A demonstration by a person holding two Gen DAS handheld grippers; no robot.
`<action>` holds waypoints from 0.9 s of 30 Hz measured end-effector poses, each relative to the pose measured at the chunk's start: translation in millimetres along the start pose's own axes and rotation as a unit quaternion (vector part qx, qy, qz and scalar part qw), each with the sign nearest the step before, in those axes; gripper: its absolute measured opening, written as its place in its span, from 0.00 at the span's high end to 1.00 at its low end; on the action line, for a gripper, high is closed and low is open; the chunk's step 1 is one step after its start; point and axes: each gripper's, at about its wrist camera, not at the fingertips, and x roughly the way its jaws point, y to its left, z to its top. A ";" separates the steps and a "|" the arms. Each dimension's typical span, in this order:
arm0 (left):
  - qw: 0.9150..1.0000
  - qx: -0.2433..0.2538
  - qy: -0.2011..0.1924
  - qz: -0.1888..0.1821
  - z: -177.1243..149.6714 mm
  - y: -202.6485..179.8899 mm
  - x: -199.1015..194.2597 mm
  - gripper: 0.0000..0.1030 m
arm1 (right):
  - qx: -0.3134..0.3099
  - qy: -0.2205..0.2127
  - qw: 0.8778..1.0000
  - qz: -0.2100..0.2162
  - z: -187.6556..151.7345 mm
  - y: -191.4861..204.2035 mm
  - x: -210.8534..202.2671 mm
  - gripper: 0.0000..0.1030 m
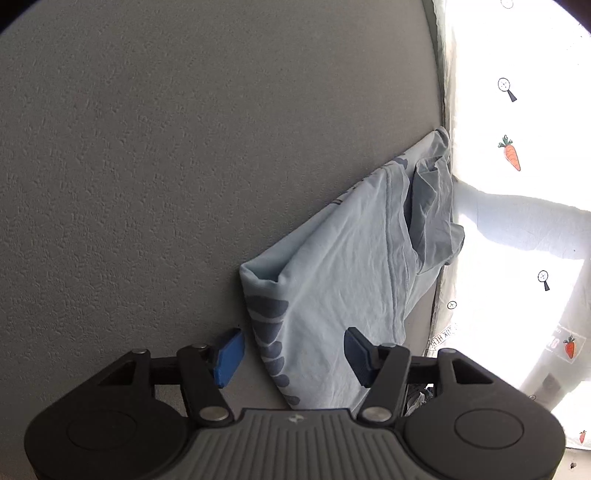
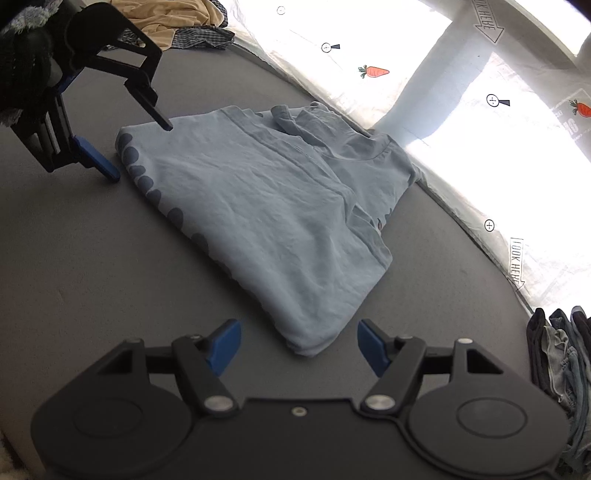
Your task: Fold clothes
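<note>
The right tool (image 2: 299,347) has its 2 blue pads apart, nothing between them, just short of the near corner of the folded light-blue shirt (image 2: 266,206). The left tool (image 1: 291,356) also stands with its pads apart; they straddle the shirt's (image 1: 343,266) near edge with its row of dark spots, without pressing on it.

The shirt lies flat on the grey counter (image 2: 74,266), its far side close to the white carrot-printed sheet (image 2: 498,177).

Only the right wrist view shows the left tool (image 2: 144,151) from outside, held by a dark sleeve (image 2: 22,59) at the shirt's spotted end, 1 pad low beside the cloth and 1 above it. That view alone also shows a heap of beige and checked clothes (image 2: 184,26) at the far edge and a stack of dark and denim garments (image 2: 561,354) at the right.

The left wrist view gives a long stretch of bare counter (image 1: 147,147) and the shirt's crumpled collar end (image 1: 432,206) against the sheet (image 1: 517,122).
</note>
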 end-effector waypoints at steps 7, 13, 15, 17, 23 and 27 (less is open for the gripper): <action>1.000 0.005 -0.005 0.012 7.3 -11.6 4.3 0.52 | 0.003 0.009 1.000 0.003 -5.2 3.9 2.6 0.31; 0.999 -0.043 -0.005 -0.009 11.9 -10.2 3.9 0.89 | -0.034 -0.006 0.999 -0.016 -0.1 15.1 9.2 0.31; 0.998 -0.051 -0.004 -0.029 11.4 -16.0 1.3 0.91 | -0.056 -0.012 0.998 -0.021 3.4 20.8 13.2 0.31; 0.998 -0.049 -0.001 -0.040 11.5 -24.4 0.3 0.91 | -0.073 -0.018 0.997 -0.023 7.8 27.4 18.1 0.31; 0.997 -0.043 0.007 -0.062 13.8 -44.5 0.9 0.91 | -0.125 -0.034 0.989 -0.071 26.3 42.4 40.0 0.39; 0.996 -0.054 0.016 -0.072 18.3 -44.5 5.0 0.90 | -0.132 -0.014 0.988 -0.076 38.0 30.4 60.6 0.66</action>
